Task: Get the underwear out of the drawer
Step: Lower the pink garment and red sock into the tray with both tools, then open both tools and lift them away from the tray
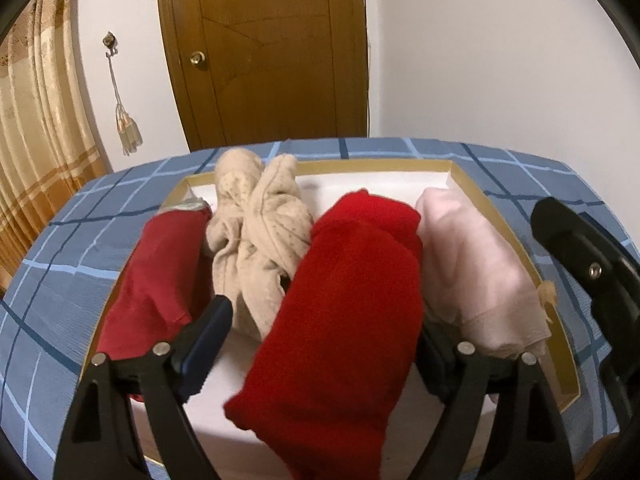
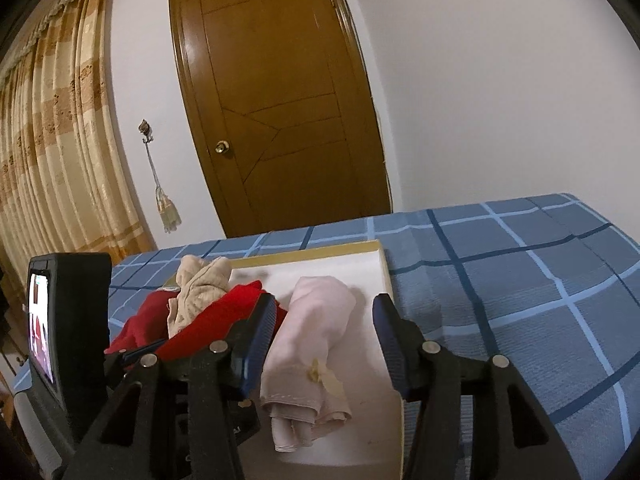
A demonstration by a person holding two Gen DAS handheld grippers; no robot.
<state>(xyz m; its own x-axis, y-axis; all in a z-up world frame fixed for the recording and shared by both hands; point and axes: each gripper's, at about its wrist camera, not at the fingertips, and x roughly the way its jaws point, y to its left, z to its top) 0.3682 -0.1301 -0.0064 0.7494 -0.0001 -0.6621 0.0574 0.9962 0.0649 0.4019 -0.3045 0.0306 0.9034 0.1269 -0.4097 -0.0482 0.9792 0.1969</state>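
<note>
Four rolled garments lie in the drawer [image 1: 520,236]. Left gripper [image 1: 320,332] gapes around the bright red roll [image 1: 352,280], pads clear. Right gripper [image 2: 324,344] spreads wide astride the pink roll [image 2: 316,332], not pressing.

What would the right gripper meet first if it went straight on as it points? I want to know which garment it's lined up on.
Most likely the pink rolled garment, which lies between the open jaws of the right gripper inside the drawer. Depth is hard to judge here.
</note>
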